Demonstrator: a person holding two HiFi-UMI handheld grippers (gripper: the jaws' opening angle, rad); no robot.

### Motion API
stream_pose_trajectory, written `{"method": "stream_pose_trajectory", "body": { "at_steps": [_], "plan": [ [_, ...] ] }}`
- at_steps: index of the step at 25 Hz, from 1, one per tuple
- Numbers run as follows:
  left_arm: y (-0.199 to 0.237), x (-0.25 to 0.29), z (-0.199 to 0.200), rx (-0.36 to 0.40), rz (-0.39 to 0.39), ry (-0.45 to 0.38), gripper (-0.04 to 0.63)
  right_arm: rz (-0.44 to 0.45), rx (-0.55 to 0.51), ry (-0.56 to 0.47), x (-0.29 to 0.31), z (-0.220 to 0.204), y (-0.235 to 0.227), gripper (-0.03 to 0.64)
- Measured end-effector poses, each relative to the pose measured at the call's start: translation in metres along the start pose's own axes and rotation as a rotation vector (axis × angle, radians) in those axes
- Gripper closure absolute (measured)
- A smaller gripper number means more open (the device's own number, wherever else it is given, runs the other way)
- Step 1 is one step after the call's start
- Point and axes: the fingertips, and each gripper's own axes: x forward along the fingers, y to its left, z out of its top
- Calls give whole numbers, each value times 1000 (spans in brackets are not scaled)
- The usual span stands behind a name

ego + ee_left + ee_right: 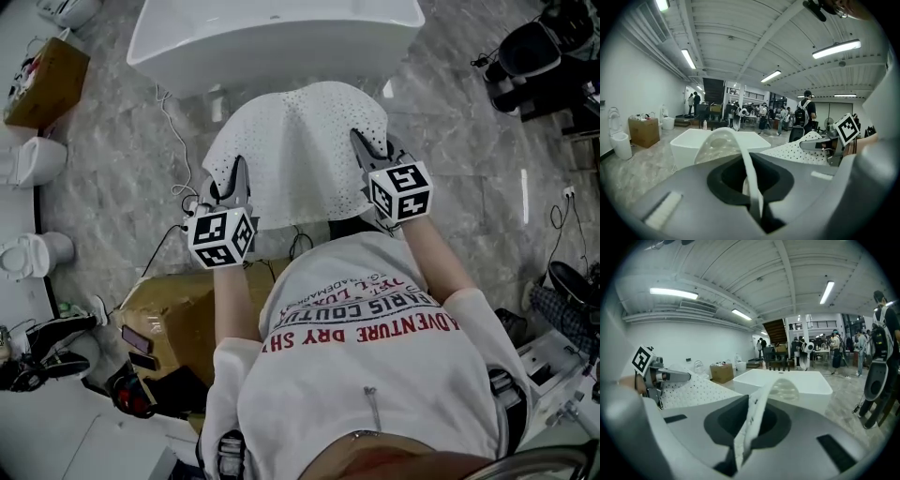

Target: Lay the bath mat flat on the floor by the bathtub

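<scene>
The white perforated bath mat (pixel 300 155) hangs spread between my two grippers, held off the grey marble floor just in front of the white bathtub (pixel 272 37). My left gripper (pixel 234 178) is shut on the mat's left near edge, and a fold of mat (pixel 751 180) stands up between its jaws. My right gripper (pixel 367 148) is shut on the right near edge, where a strip of mat (pixel 747 430) is pinched. The bathtub (pixel 689 143) (pixel 792 380) shows ahead in both gripper views. The mat's far edge droops toward the tub.
A cardboard box (pixel 45 80) and two white toilets (pixel 33 159) (pixel 37 253) stand at the left. A thin cable (pixel 173 141) trails on the floor left of the mat. A brown box (pixel 178 300) sits behind my left arm. Dark equipment (pixel 534 56) fills the top right. People stand in the far background.
</scene>
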Motion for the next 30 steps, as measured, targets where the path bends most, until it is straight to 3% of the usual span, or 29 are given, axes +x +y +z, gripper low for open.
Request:
{"method": "stream_pose_trajectory", "body": {
  "at_steps": [7, 14, 23, 30],
  "plan": [
    [24, 107, 36, -66, 43, 30, 578, 32, 39, 38, 82, 31, -89, 598],
    [43, 195, 55, -66, 81, 71, 578, 51, 71, 90, 149, 37, -161, 600],
    [89, 263, 42, -87, 63, 180, 578, 44, 130, 193, 220, 23, -190, 600],
    [163, 326, 9, -95, 20, 266, 578, 0, 151, 274, 304, 2, -190, 600]
  ]
}}
